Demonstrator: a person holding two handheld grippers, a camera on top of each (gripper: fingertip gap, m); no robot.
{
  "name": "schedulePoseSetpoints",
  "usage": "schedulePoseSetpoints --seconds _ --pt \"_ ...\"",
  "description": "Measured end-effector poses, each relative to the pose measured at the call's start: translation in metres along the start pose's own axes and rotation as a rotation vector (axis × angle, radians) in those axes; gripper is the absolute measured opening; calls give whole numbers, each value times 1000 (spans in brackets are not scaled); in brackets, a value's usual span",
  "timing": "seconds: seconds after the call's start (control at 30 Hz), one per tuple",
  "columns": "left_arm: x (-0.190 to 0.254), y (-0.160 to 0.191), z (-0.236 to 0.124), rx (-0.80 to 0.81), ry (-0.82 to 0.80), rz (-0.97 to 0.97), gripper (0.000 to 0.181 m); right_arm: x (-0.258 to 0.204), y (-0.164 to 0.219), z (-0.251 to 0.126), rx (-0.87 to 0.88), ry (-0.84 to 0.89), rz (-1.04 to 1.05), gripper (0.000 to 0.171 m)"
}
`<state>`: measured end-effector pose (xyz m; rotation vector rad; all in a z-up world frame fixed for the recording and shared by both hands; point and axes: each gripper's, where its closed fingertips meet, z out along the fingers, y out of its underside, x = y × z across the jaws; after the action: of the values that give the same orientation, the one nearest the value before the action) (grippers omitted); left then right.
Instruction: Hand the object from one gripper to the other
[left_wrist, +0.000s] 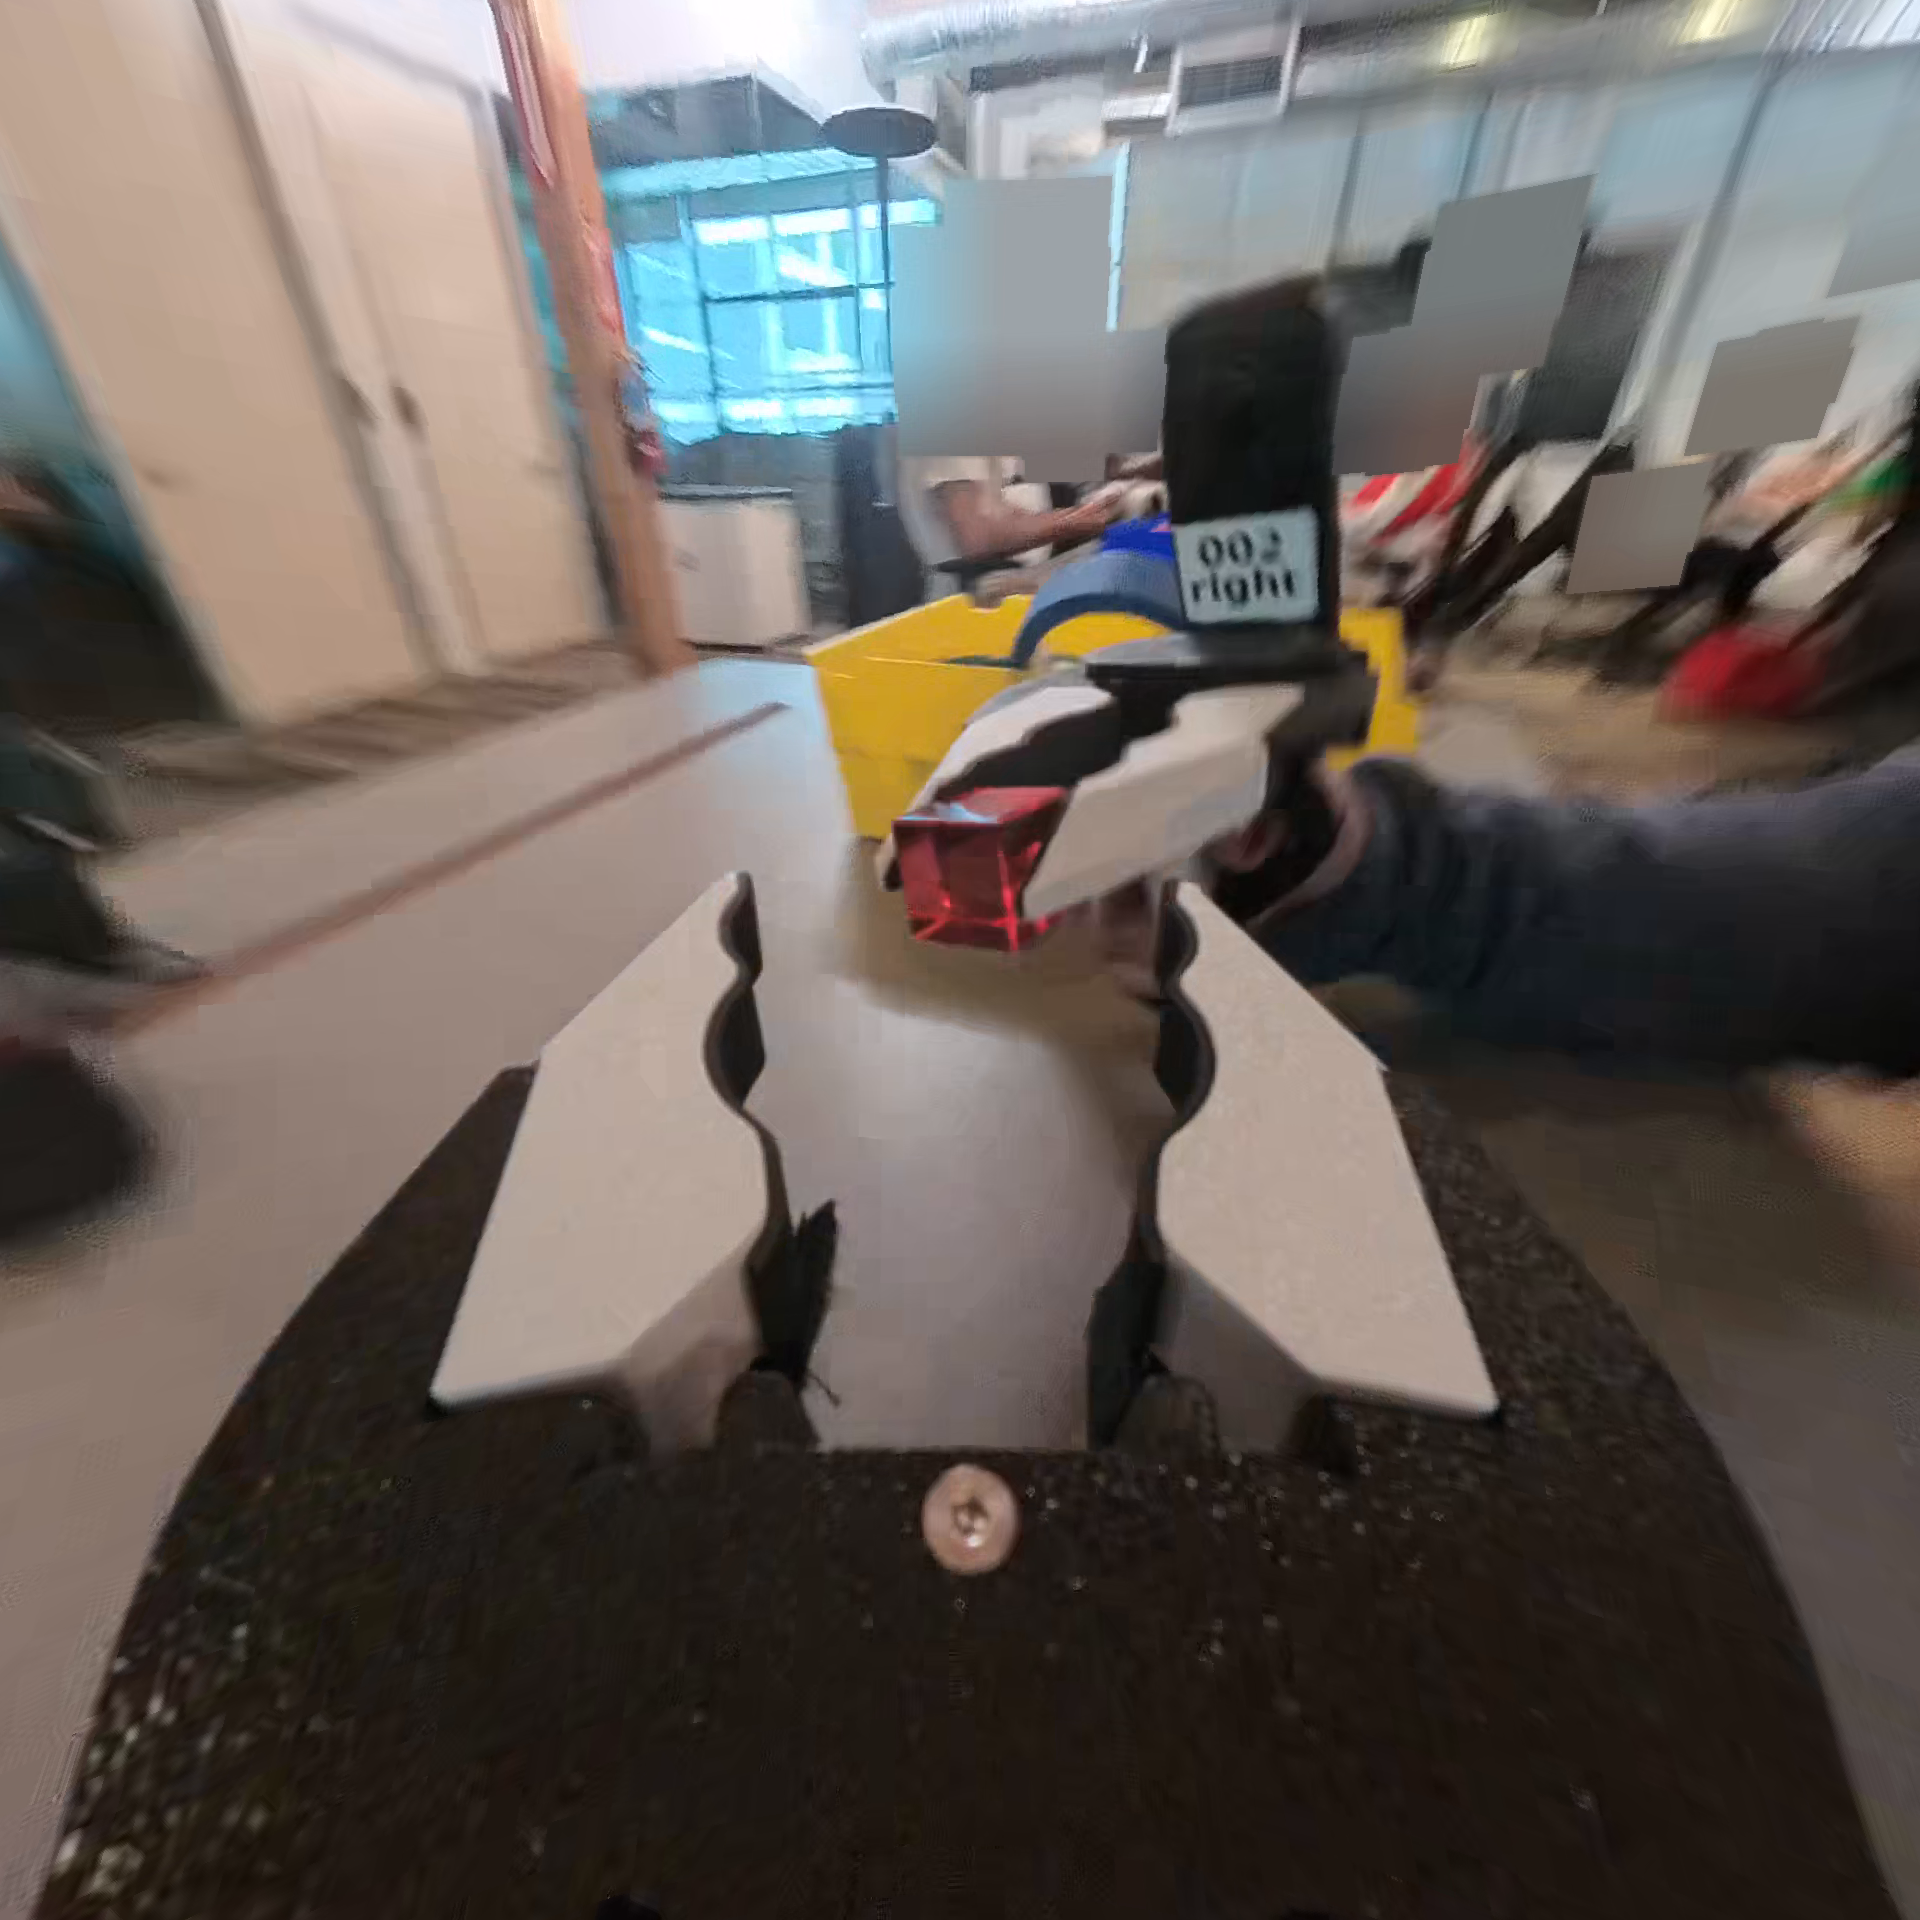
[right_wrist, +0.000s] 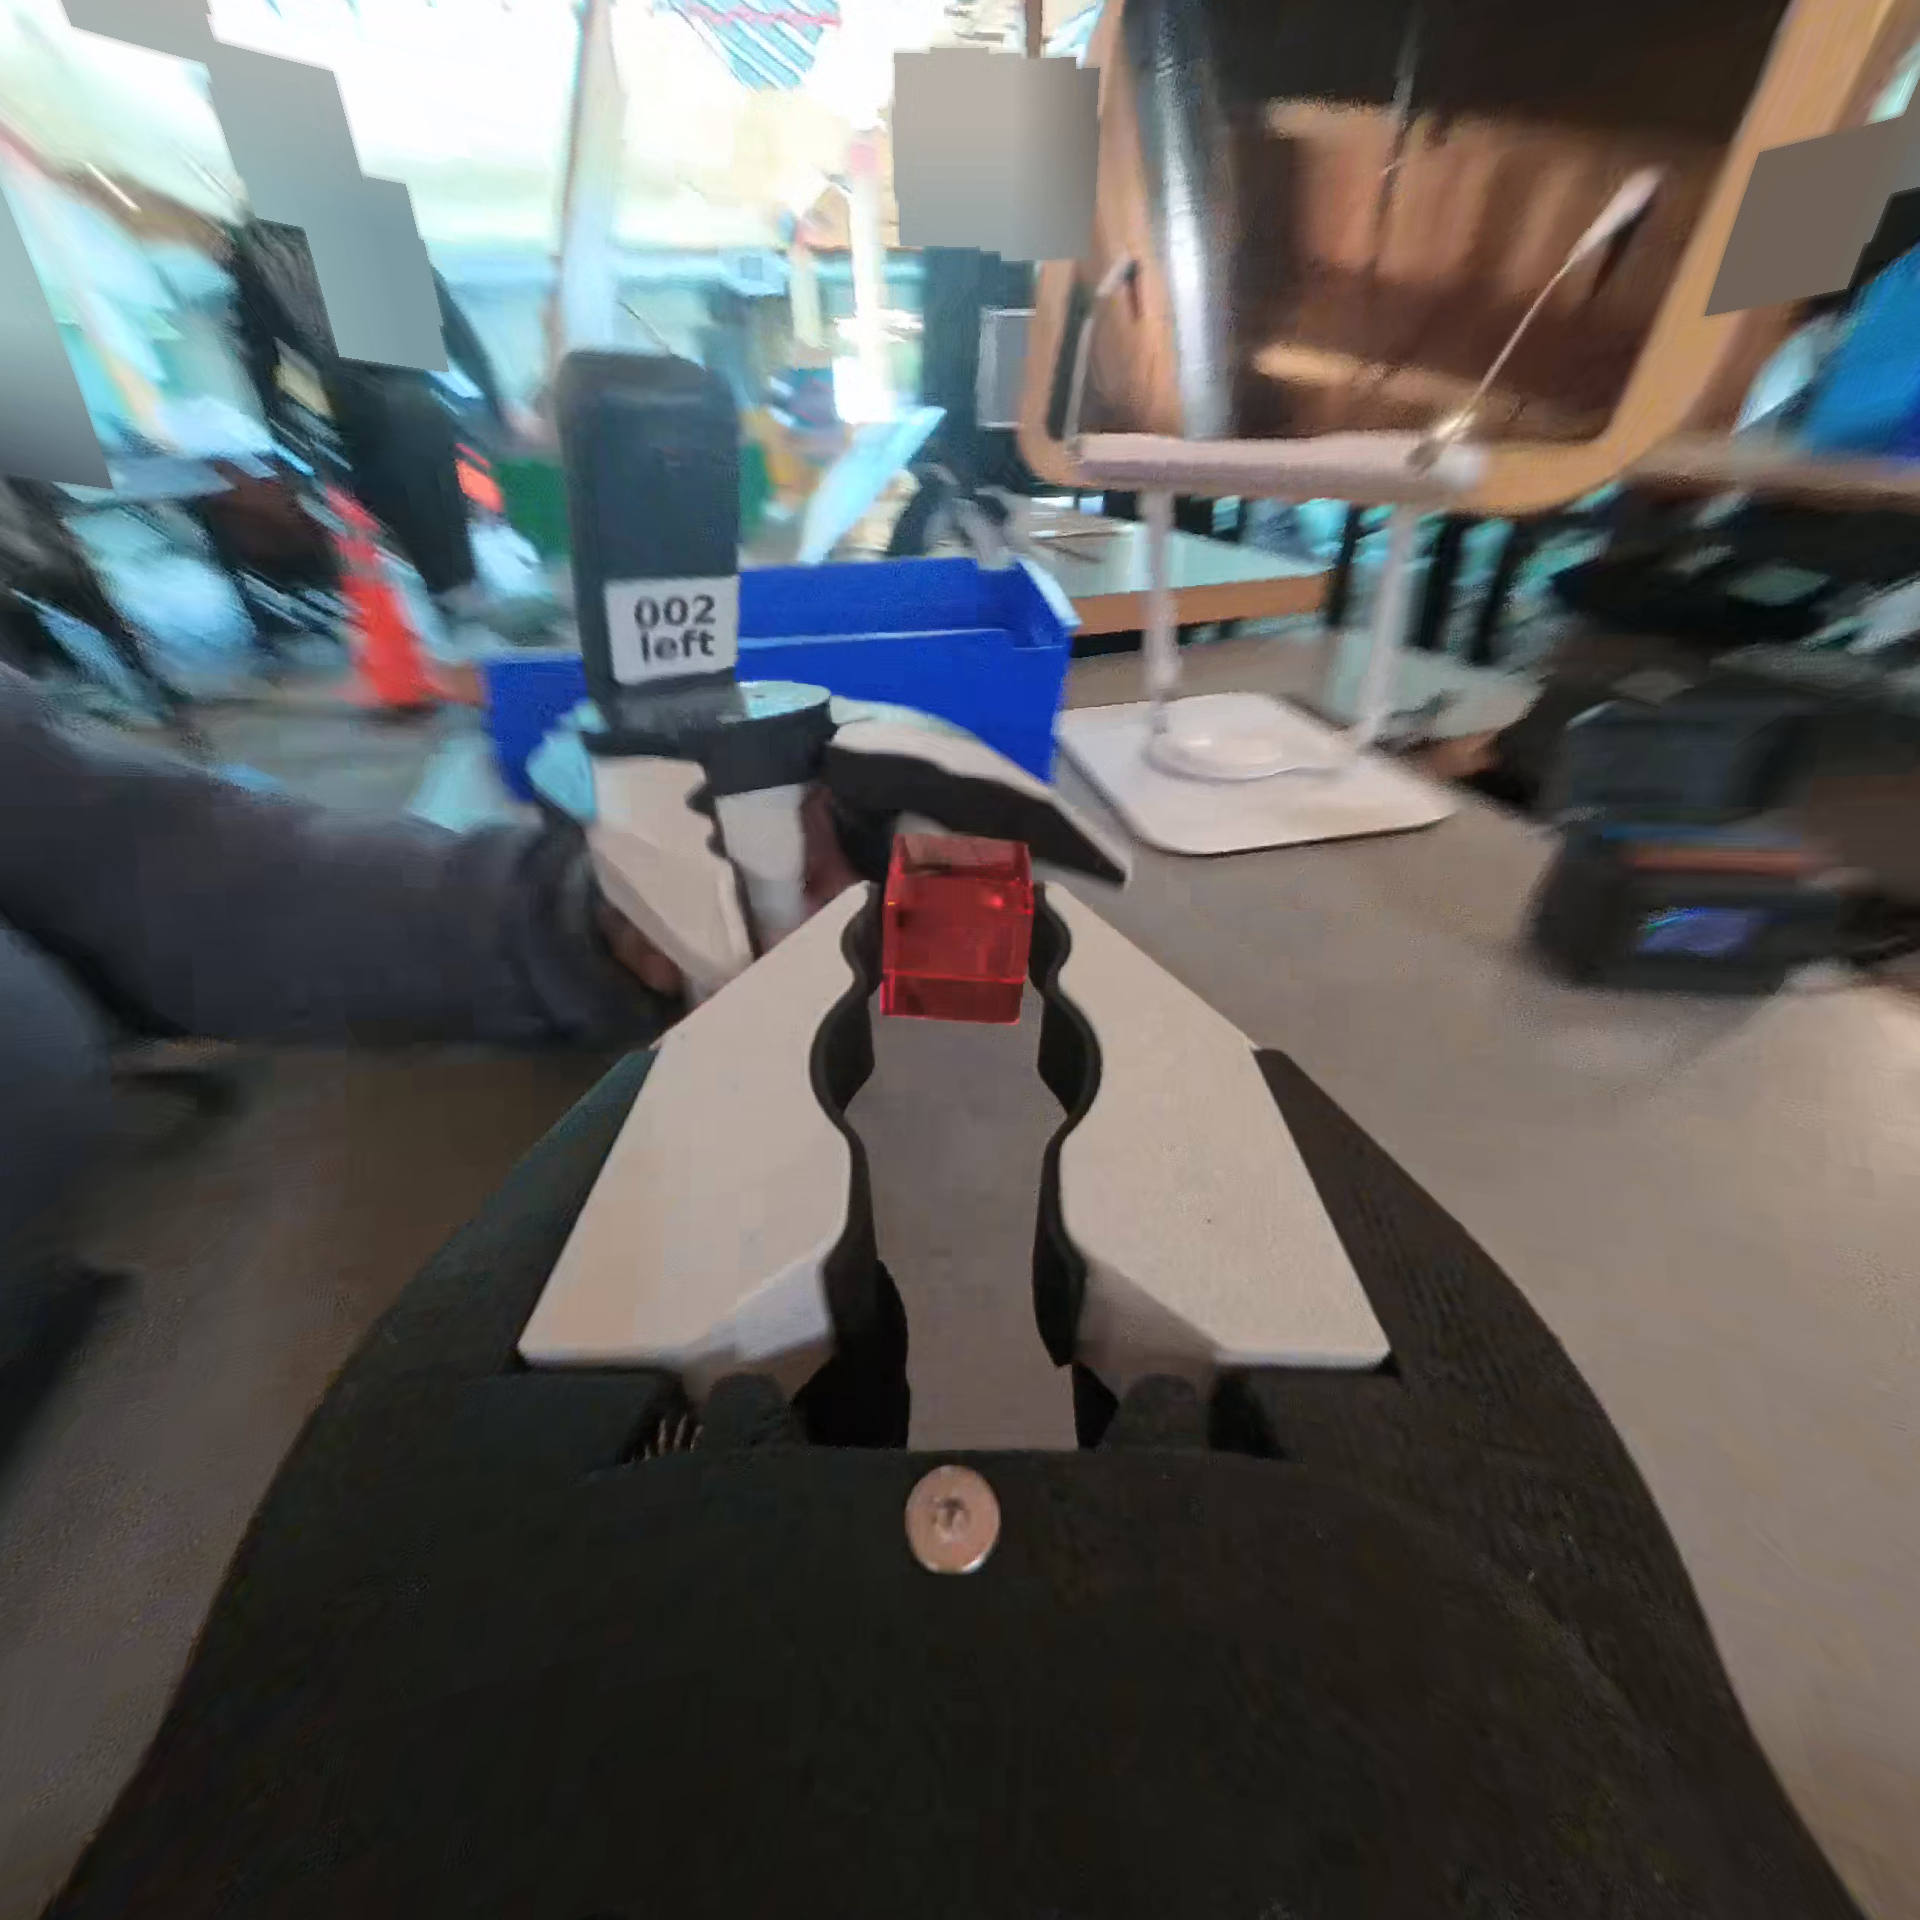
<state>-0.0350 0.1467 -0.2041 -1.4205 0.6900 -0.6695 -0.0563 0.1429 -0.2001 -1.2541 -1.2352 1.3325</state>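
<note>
A clear red cube (right_wrist: 954, 930) sits clamped between the tips of my right gripper (right_wrist: 951, 914), held above the grey table (right_wrist: 1351, 1143). In the left wrist view the same red cube (left_wrist: 971, 878) shows in the right gripper (left_wrist: 977, 873), just beyond my left gripper (left_wrist: 956, 904). My left gripper is open and empty, its white fingers (left_wrist: 644, 1122) wide apart, tips close to the cube but not touching it. In the right wrist view the left gripper (right_wrist: 894, 821) faces me just behind the cube, jaws apart.
A yellow bin (left_wrist: 894, 707) stands on the table behind the right gripper. A blue bin (right_wrist: 914, 655) stands behind the left gripper. A white lamp base (right_wrist: 1247, 769) sits at the right, dark equipment (right_wrist: 1704, 883) beyond it. A dark sleeve (left_wrist: 1610, 914) holds the right gripper. Left and right tips are no more than a few centimetres apart.
</note>
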Motion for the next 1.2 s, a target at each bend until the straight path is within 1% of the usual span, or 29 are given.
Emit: schedulePoseSetpoints --seconds 0.07,0.13,0.17,0.23,0.27,0.3,0.33,0.37,0.43,0.47,0.5,0.53,0.6,0.63,0.73,0.83,0.87,0.9,0.97,1.0,1.03,1.07,1.13,1.17,1.2 --pt "1 -4 -3 -22 -92 308 73 -4 -3 -3 33 -113 213 26" --pt "8 -1 -4 -62 -139 565 68 -15 -1 -5 3 -264 420 26" --pt "12 3 -2 -88 -138 657 63 -22 1 -7 -16 -339 506 25" --pt "27 13 2 -117 -75 744 58 -34 5 -11 -57 -472 637 25" --pt "37 20 4 -135 -16 754 55 -39 10 -12 -90 -511 687 25" --pt "42 26 6 -154 22 743 48 -43 15 -13 -123 -539 713 25" --pt "44 28 7 -158 34 733 39 -46 20 -13 -154 -550 718 26" --pt "43 27 6 -150 31 731 26 -48 24 -12 -182 -553 710 26" --pt "41 24 5 -143 27 708 25 -49 24 -10 -181 -540 690 26" --pt "34 23 6 -161 -10 684 25 -44 22 -8 -162 -505 679 26" --pt "23 23 7 -193 -82 680 25 -35 22 -4 -141 -437 656 27" --pt "9 24 7 -238 -170 698 25 -21 24 0 -127 -335 616 31" --pt "-17 33 3 -367 -318 728 25 5 29 4 -125 -123 506 48" --pt "-24 37 1 -415 -362 742 25 12 30 5 -129 -47 453 50" --pt "-32 44 0 -480 -414 752 25 15 33 10 -185 87 317 53" --pt "-29 43 2 -479 -412 752 26 17 44 14 -269 182 178 51" --pt "-28 43 2 -476 -411 758 25 13 43 16 -267 172 164 46" --pt "-28 42 2 -472 -416 767 25 10 42 18 -256 156 165 32" --pt "-23 40 3 -425 -371 748 25 6 41 17 -257 113 197 31" --pt "-13 34 5 -353 -316 699 30 1 39 16 -245 56 247 31" --pt "2 30 9 -286 -220 630 46 -6 33 14 -212 -21 327 31" --pt "11 25 10 -239 -160 565 61 -15 26 13 -172 -116 424 31" --pt "21 16 8 -175 -96 531 54 -34 10 4 -102 -346 625 30" --pt "27 11 6 -127 -70 553 51 -43 4 -2 -90 -453 700 30" --pt "33 5 4 -80 -52 584 48 -49 2 -6 -93 -515 740 31"
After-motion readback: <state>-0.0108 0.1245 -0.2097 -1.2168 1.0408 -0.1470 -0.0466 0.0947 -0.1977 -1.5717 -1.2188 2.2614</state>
